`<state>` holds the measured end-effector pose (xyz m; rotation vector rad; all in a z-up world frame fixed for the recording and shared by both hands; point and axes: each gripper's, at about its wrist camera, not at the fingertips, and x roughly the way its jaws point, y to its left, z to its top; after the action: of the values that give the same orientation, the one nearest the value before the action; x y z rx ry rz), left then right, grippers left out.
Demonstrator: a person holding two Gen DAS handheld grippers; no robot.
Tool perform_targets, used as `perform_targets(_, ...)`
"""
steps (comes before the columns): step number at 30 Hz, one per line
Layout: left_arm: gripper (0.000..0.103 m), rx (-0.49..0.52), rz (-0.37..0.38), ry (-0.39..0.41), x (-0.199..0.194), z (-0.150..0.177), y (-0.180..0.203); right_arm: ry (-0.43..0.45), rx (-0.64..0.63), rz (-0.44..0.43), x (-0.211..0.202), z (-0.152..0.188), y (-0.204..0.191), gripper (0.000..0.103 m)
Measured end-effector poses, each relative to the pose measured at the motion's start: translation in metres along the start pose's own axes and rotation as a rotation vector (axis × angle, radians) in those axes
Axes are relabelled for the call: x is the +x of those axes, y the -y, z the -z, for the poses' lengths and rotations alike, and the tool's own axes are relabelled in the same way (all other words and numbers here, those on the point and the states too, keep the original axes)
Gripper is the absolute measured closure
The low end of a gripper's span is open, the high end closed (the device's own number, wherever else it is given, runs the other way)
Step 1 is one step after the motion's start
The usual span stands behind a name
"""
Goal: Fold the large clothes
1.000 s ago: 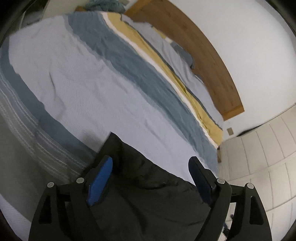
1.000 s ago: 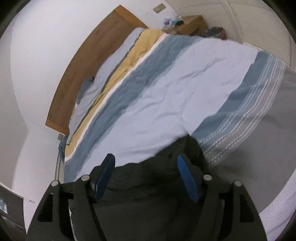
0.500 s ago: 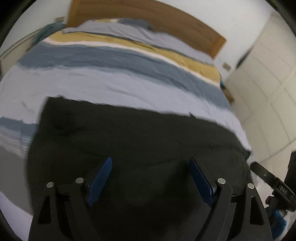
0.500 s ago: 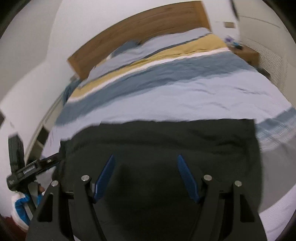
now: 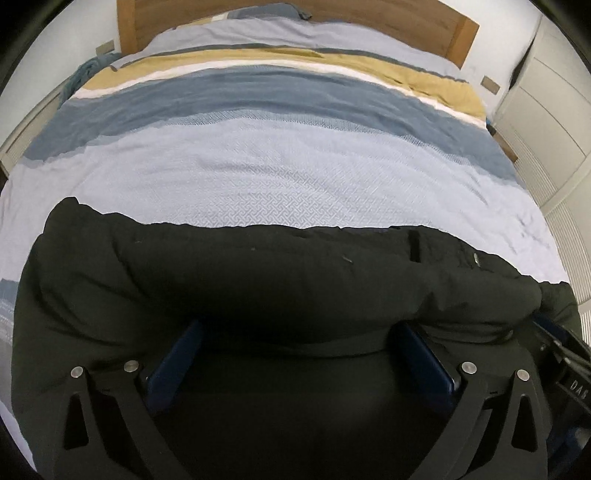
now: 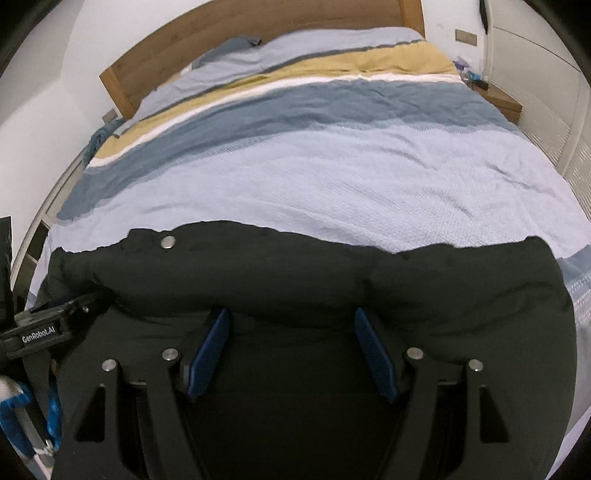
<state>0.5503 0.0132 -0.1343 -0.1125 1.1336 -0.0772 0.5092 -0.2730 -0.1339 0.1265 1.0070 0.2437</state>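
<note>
A black padded coat (image 5: pixel 258 273) lies across the foot of the bed, its far edge folded over into a thick roll. In the left wrist view my left gripper (image 5: pixel 297 328) points down at it. Its jaws are opening, the blue pads (image 5: pixel 173 365) stand wide apart, and coat fabric lies loose between them. My right gripper (image 6: pixel 291 314) sits over the same coat (image 6: pixel 295 273) with its blue pads (image 6: pixel 210 347) closed on thick fabric, their tips tucked under the roll. A silver snap (image 6: pixel 168 242) shows at the coat's far edge.
The coat rests on a striped duvet (image 5: pixel 295 177) in pale blue, dark blue, white and mustard. A wooden headboard (image 5: pixel 369 18) stands at the far end. White wardrobe doors (image 5: pixel 546 110) line the right side, and a bedside table (image 6: pixel 502 99) is at the far right.
Both grippers rolled level and swung down to the foot of the bed with the coat, which now lies spread with a rolled far edge. The left pads stand wider apart.
</note>
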Motion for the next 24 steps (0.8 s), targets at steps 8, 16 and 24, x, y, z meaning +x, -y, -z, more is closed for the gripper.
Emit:
perform_targets(8,0.001,-0.039,-0.060,-0.029,-0.006,-0.002,-0.054,-0.048,0.124,0.122,-0.014,0.012,0.091,0.034)
perform_targets(16,0.004,-0.064,-0.154,0.071,-0.078,0.014,-0.100,0.041,0.154,0.218,-0.090,0.026,0.126,0.034)
perform_targets(24,0.003,-0.082,-0.075,0.027,-0.090,0.086,-0.095,0.057,0.039,0.016,-0.118,0.072,0.045,0.034)
